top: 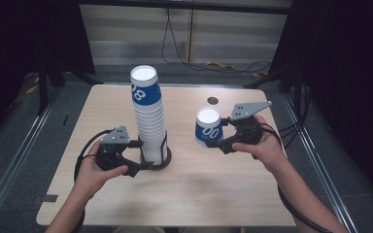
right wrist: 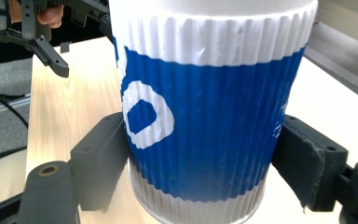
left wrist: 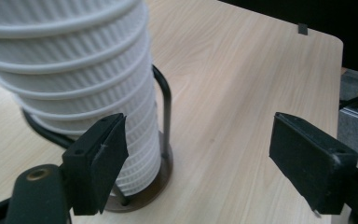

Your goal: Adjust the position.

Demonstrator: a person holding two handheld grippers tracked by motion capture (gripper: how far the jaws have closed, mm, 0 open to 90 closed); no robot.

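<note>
High view: single cup [top: 208,127] clamped upside down in right gripper [top: 217,137], hanging just right of the tall cup stack [top: 149,116] and well below its top. Left gripper [top: 148,154] low at the stack's foot, jaws apart, straddling the wire holder [top: 165,156] under it. Looks like separating cups from the stack, or setting this one down on the table [top: 213,194]. Best to lower gently until the rim sits flat right of the stack, then spread the jaws; squeezing harder likely to dent the paper wall. Keep left jaws clear of the stack so nothing tips

Left gripper view: jaws wide, nothing pressed between them. One pad [left wrist: 103,156] sits right at the stack's lowest ribbed rims [left wrist: 135,140], other pad off over bare table to the side. Stack white, ribbed, leaning a bit, seated on a dark round base [left wrist: 161,179] with a black wire upright [left wrist: 167,112] beside it. To steady the stack, close only on the lower rims, slowly

Right gripper view: cup fills the gap, both pads tight on its sides, closed on the cup. Cup paper, corrugated, blue band with white print, white ribbed ends. Other hand's gripper [right wrist: 37,35] farther off on the stack side. Cannot tell from here whether the rim touches the table
</note>
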